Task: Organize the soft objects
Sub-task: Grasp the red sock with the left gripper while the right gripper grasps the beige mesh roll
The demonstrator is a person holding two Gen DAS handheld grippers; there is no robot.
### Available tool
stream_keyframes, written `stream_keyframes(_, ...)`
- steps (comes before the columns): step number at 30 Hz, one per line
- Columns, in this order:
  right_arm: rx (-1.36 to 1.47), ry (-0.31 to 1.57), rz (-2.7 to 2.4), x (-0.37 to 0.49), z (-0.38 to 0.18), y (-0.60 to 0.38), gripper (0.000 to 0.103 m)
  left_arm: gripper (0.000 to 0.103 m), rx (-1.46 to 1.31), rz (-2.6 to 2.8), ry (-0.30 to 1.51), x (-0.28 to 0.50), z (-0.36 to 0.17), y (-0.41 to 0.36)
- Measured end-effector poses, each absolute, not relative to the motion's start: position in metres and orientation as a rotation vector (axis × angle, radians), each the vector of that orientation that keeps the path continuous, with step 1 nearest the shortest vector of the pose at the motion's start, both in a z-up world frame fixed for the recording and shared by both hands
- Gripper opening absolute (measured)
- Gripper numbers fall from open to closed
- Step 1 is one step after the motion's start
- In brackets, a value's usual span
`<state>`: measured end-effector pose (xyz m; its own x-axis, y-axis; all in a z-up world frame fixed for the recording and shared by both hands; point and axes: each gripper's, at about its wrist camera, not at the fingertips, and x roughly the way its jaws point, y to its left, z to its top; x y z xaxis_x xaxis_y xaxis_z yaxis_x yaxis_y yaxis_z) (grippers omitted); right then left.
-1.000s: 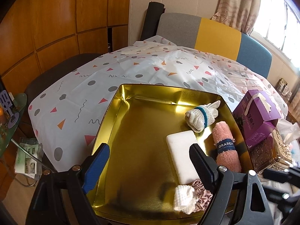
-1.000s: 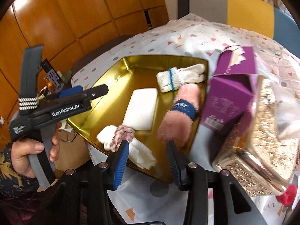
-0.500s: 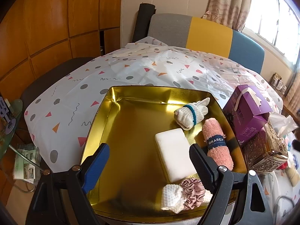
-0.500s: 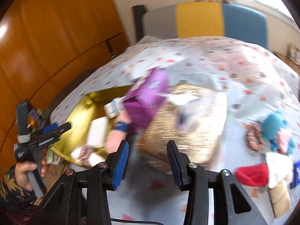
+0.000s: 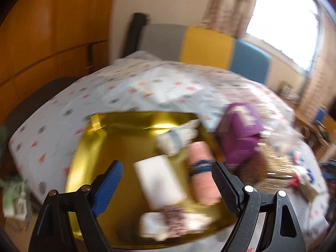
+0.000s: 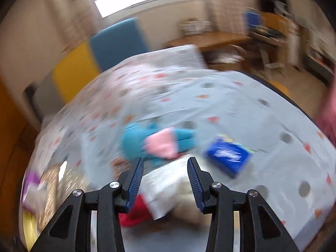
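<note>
**Both grippers empty above the patterned table**

The left gripper [image 5: 166, 180], jaws spread wide, hangs over the shiny gold metal tray [image 5: 88, 147] holding a rolled pink towel [image 5: 202, 176] and white foam block [image 5: 159, 182]. The right gripper [image 6: 166, 180], jaws apart, hovers over a teal-and-pink plush toy [image 6: 155, 142] beside a blue packet [image 6: 227, 157].

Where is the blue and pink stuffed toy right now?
In the right wrist view, the blue and pink stuffed toy lies on the patterned tablecloth, just beyond the open right gripper, left of a blue packet.
</note>
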<state>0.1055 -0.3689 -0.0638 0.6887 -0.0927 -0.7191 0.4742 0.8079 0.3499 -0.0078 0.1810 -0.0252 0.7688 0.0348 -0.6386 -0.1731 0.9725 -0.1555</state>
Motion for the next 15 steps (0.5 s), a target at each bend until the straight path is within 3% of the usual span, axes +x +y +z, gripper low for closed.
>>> stream_keyframes(6,0.964,0.768,-0.470,0.077,-0.104,-0.435,0.043,0.087,-0.072,-0.127,0.641,0.000,0.003,0.106)
stream_keyframes(15,0.968,0.796,-0.392,0.084,-0.108,-0.424,0.044,0.087,0.122,-0.475,0.696,0.007,0.008,-0.023)
